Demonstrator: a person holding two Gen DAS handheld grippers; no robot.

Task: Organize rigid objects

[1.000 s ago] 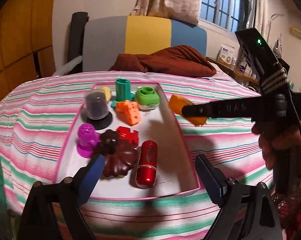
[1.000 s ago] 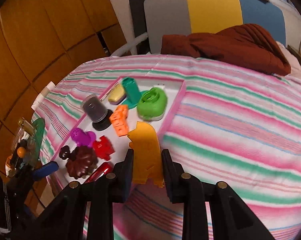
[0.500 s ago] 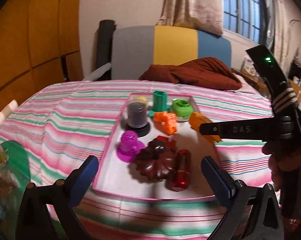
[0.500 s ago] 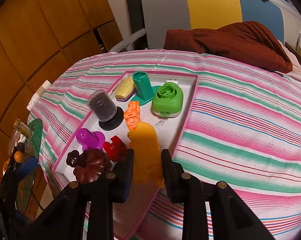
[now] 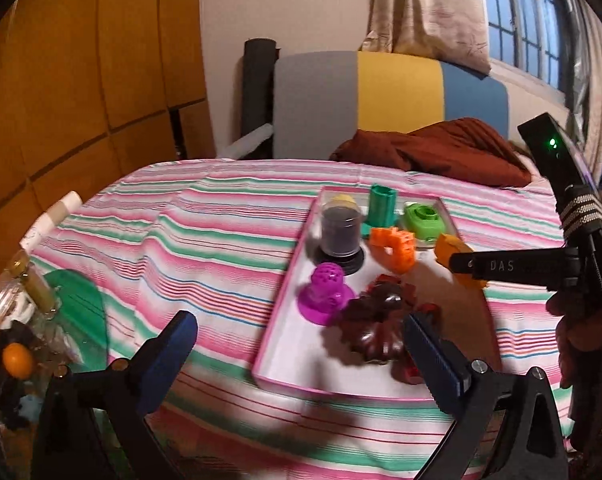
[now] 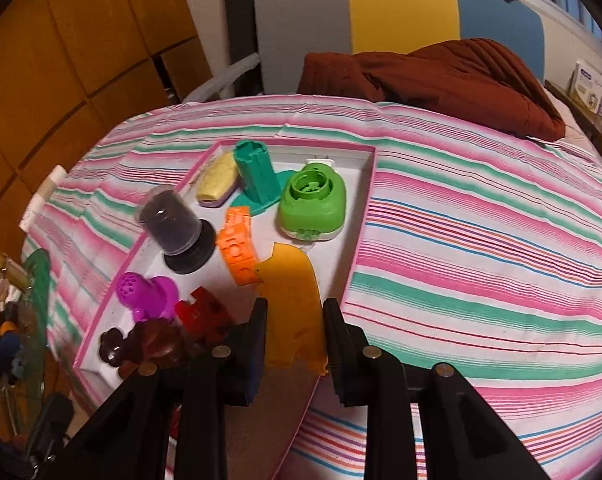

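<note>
A pink-rimmed white tray [image 6: 366, 216] lies on the striped cloth. It holds a dark jar [image 6: 171, 220], a teal tower [image 6: 257, 176], a green round toy [image 6: 313, 204], an orange block [image 6: 237, 248], a purple piece [image 6: 147, 292], a red piece [image 6: 203, 314] and a brown flower shape [image 6: 153, 342]. My right gripper [image 6: 295, 320] is shut on a flat orange-yellow animal shape [image 6: 291, 300], held over the tray's near right part. In the left wrist view that shape [image 5: 447, 248] hangs beside the orange block [image 5: 395, 246]. My left gripper [image 5: 301, 348] stands wide open before the tray's near edge [image 5: 297, 386], holding nothing.
A brown cloth [image 6: 433, 76] lies at the far end before a grey, yellow and blue backrest [image 6: 397, 12]. Clutter and a green plate [image 5: 81, 304] sit off the left edge. Wooden panels [image 5: 81, 80] line the left wall. A person's hand [image 5: 581, 328] holds the right gripper.
The left gripper's jaws opened wider and it swung left, so the tray now sits right of its centre. The right gripper carried the orange-yellow shape from the tray's rim to over its inside.
</note>
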